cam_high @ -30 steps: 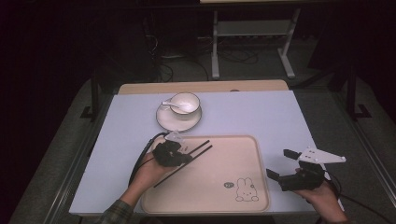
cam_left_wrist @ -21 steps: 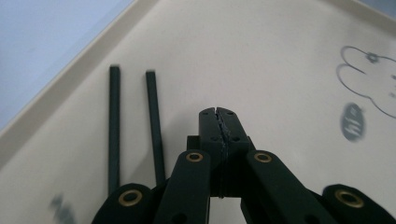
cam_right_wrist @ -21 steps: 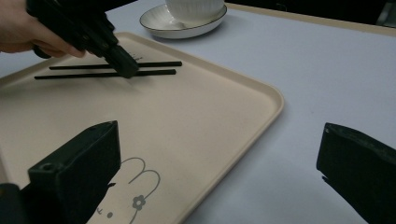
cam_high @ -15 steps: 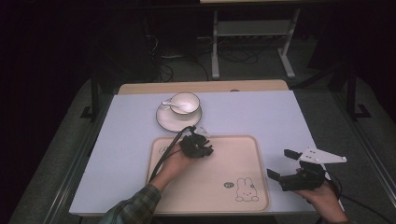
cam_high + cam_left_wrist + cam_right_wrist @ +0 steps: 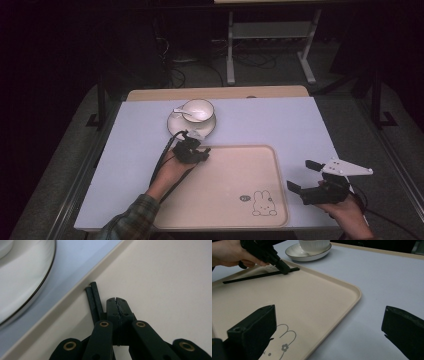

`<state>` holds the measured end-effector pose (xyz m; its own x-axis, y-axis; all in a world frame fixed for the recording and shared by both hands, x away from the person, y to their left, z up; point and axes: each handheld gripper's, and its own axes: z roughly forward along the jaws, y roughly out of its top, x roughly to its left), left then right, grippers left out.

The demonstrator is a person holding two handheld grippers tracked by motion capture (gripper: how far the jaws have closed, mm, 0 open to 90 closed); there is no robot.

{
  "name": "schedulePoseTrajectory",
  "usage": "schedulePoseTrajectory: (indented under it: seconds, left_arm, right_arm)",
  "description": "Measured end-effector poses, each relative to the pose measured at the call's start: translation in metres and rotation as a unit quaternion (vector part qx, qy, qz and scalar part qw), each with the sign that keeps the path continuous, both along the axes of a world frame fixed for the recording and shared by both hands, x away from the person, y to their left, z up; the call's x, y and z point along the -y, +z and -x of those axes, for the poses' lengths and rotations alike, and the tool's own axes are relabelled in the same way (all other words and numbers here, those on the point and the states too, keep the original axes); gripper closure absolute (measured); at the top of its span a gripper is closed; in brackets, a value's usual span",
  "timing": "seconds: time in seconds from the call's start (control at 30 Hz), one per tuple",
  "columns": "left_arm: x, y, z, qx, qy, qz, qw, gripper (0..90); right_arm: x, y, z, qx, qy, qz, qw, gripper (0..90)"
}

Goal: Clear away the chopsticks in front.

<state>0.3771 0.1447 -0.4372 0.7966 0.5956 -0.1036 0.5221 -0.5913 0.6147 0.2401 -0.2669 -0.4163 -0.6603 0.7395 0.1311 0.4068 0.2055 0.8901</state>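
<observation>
The 2 thin black chopsticks (image 5: 94,302) lie in the beige tray (image 5: 260,165), along its far-left rim; the left hand-held gripper (image 5: 117,305), jaws pressed together, sits just beside them, so nudging should stay gentle on the smooth, matte tray. The right hand-held gripper (image 5: 306,176) hovers spread over the pale counter (image 5: 280,120)

No readable words, numbers or brand names are showing anywhere. The one printed mark is sitting on the flat beige plastic tray (image 5: 260,165): a line-drawn white rabbit (image 5: 263,204) with a small dark round mark beside it, too small to read.
</observation>
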Motion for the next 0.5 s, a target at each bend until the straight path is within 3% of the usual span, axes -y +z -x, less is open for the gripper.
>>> schedulePoseTrajectory:
  seconds: [0.5]
  left_arm:
    - [-0.053, 0.002, 0.027, -0.009, 0.038, -0.005, 0.9992, 89.4]
  right_arm:
    - [0.0, 0.0, 0.001, 0.0, 0.0, 0.0, 1.0, 0.0]
